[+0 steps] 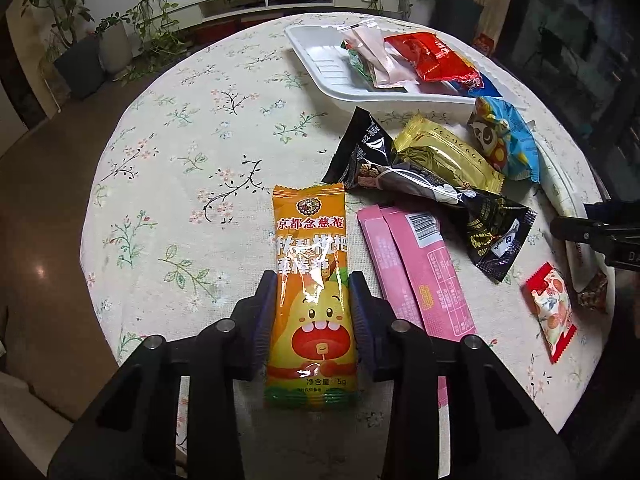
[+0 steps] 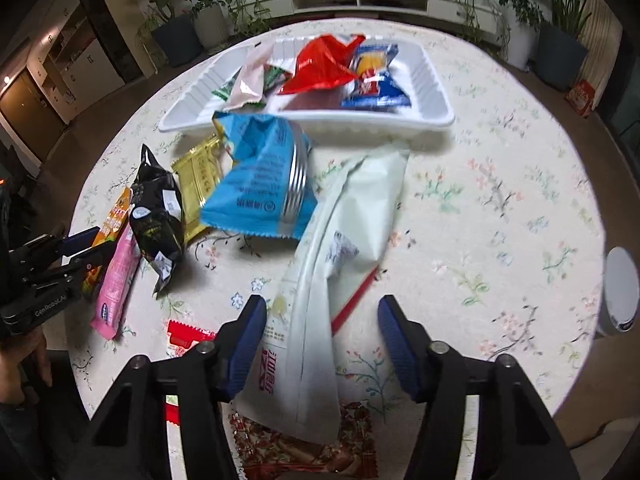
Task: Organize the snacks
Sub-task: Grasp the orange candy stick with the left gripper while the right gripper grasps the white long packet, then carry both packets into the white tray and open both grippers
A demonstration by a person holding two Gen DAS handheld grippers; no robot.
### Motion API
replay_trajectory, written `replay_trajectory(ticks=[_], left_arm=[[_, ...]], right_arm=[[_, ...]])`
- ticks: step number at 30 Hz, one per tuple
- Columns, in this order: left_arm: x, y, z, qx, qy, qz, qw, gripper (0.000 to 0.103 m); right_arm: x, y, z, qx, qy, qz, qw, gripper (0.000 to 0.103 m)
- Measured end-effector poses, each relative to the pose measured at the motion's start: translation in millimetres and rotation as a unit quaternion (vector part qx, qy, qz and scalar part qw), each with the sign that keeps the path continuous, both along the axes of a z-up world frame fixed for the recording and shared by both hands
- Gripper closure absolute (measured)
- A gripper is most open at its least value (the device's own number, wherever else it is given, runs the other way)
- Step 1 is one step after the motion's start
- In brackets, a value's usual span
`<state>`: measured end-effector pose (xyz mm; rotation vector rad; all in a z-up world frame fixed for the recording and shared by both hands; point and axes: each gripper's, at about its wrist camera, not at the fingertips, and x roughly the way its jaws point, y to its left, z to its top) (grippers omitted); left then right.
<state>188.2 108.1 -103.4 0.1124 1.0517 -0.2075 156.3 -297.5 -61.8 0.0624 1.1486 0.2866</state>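
Note:
My left gripper is shut on an orange lollipop packet, pinching its sides just above the tablecloth. Beside it lie pink packets, a black packet, a gold packet and a blue panda packet. A white tray at the back holds several snacks. My right gripper is open over a long pale green packet that lies between its fingers. The blue packet and the tray lie ahead of it.
A small red-and-white candy and a red patterned wrapper lie near the table's front edge. A white cup stands at the right edge. The left gripper shows at the left of the right wrist view. Potted plants and a low cabinet stand beyond the round table.

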Motion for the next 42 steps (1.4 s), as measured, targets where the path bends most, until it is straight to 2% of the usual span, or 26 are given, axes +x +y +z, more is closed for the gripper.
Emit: replay_trajectory(ticks=[2,4,9,22,30,42], left_arm=[[-1.1,0.4,0.6,-0.006,0.000,-0.002,1.0000,0.078],[-0.1,-0.4,0.6,-0.012,0.001,-0.004,0.9999,0.078],[-0.5,5.9,2.7,-0.036,0.004,0.004,0.9993,0.081],[-6.5,13.1,8.9,-0.063,-0.004,0.008,0.9980,0.082],[-12.1,17.8,17.0,-0.094,-0.010,0.013,0.9954,0.083],[-36.2,20.2,58.1,-0.129,-0.045,0.010,0.9906,0.083]], right_arm=[[0.0,-1.3,-2.3,0.010,0.002,0.000,1.000,0.058],[-0.4,-2.6,-2.1,0.013,-0.005,-0.001,1.000,0.068],[-3.3,-5.8,-0.5,0.022,-0.015,-0.003,1.000,0.074],[-10.6,-16.2,12.7,0.042,-0.033,-0.020,0.998,0.077],[-24.5,-29.3,26.5,0.043,-0.057,-0.035,0.997,0.079],[-45.2,-54.0,63.7,0.047,-0.109,-0.051,0.992,0.079]])
